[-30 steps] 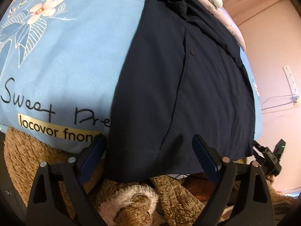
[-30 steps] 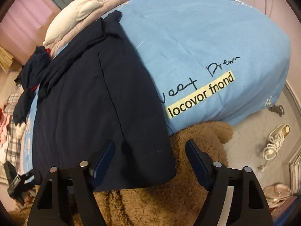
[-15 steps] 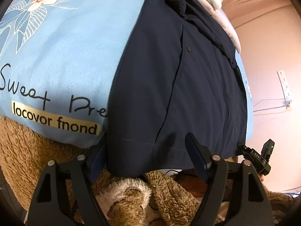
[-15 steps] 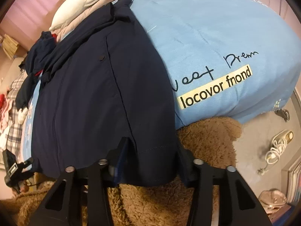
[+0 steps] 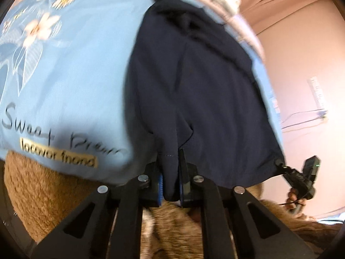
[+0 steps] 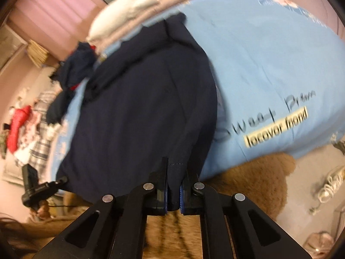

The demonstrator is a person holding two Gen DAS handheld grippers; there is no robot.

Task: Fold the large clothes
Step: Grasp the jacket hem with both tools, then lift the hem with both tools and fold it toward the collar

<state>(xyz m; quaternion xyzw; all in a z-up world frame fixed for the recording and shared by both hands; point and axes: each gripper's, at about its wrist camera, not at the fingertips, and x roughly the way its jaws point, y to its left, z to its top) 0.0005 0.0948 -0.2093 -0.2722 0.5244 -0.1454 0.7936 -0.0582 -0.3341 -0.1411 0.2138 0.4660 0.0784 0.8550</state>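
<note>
A large dark navy garment (image 5: 200, 99) lies spread on a light blue bed cover (image 5: 75, 64); it also shows in the right wrist view (image 6: 138, 112). My left gripper (image 5: 170, 172) is shut on the garment's near hem, with the cloth bunched between the jaws. My right gripper (image 6: 173, 183) is shut on the same hem at another spot. In each wrist view the other gripper shows, gripping the far corner of the hem: at the right edge (image 5: 301, 177) and at the left edge (image 6: 36, 190). The views are blurred.
A brown fluffy blanket (image 5: 32, 183) hangs below the bed's near edge. White and pink pillows (image 6: 129, 15) lie at the bed's head. More clothes (image 6: 71, 73) are heaped to the left, and shoes (image 6: 330, 185) lie on the floor at the right.
Both grippers went from open around the hem to shut on it. The hem now bunches up between the jaws and both views have shifted, blurred with motion.
</note>
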